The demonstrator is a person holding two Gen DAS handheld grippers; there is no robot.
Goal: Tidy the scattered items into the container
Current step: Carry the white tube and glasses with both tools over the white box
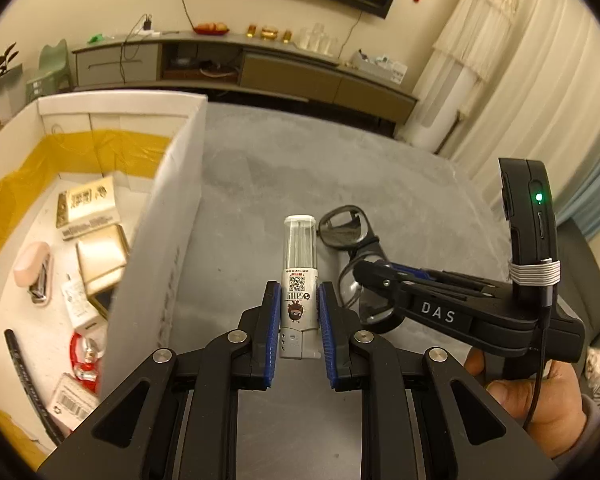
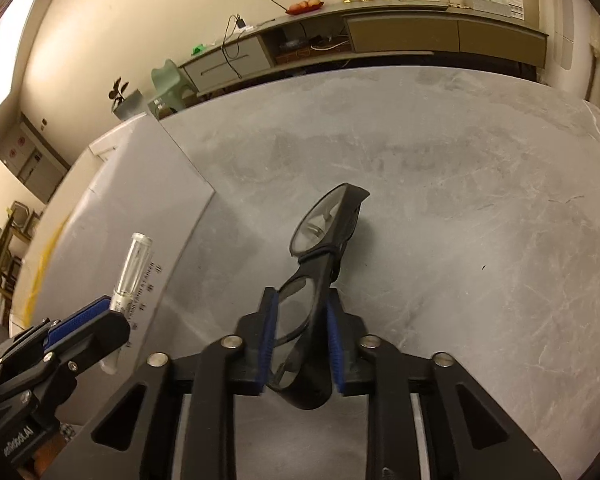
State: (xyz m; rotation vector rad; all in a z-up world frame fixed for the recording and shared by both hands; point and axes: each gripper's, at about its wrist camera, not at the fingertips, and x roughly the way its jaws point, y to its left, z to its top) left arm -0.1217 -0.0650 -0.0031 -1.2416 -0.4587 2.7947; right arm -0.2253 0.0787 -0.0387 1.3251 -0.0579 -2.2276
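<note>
Left wrist view: left gripper (image 1: 299,322) clamped on 1 clear-capped tube (image 1: 299,276), held above grey table (image 1: 400,184) just right of white box (image 1: 180,216). 1 pair of glasses (image 1: 346,226) beside it, w/ right gripper (image 1: 370,276) on them. Box holds approx 7 items, incl. 1 pink stapler (image 1: 34,270).

Right wrist view: right gripper (image 2: 302,346) pads pressed on the glasses (image 2: 324,232) frame, 2 lenses visible, on the table (image 2: 480,200). Tube (image 2: 134,268) in left gripper (image 2: 100,316) by box wall (image 2: 140,200).

The box (image 1: 180,216) stands on the left part of the worktop (image 1: 340,168). Small packs and a stapler (image 1: 34,270) lie inside it. Right of the box is the tube (image 1: 300,276), in the left gripper (image 1: 299,336). The glasses (image 2: 320,264) are further right, in the right gripper (image 2: 302,346).
</note>
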